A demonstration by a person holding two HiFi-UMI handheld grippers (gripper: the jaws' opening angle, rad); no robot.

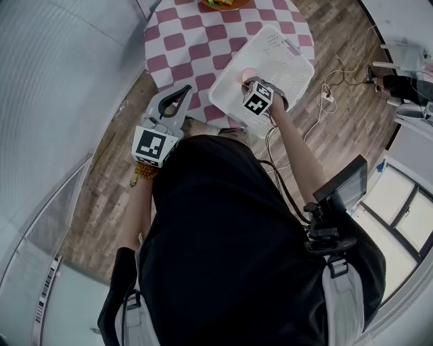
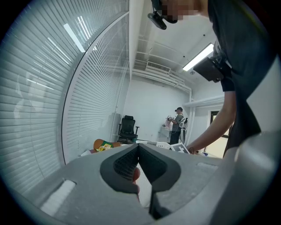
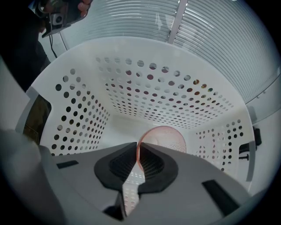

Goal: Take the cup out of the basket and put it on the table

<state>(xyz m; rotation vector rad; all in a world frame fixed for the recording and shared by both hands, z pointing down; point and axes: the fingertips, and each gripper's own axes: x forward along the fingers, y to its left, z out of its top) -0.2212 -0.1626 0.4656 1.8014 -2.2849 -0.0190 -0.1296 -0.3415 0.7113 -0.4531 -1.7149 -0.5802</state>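
Observation:
A white perforated basket sits tilted at the near edge of the round table. Inside it lies a pale pink translucent cup. My right gripper reaches into the basket and is shut on the cup's rim. In the right gripper view the cup rests on the basket's floor, and its thin rim runs between my right gripper's pads. My left gripper hovers left of the basket near the table's edge, shut and empty. In the left gripper view, my left gripper points away across the room.
The table wears a red-and-white checked cloth, with an orange-green item at its far edge. Cables lie on the wooden floor to the right. In the left gripper view, an office chair and a person stand far off.

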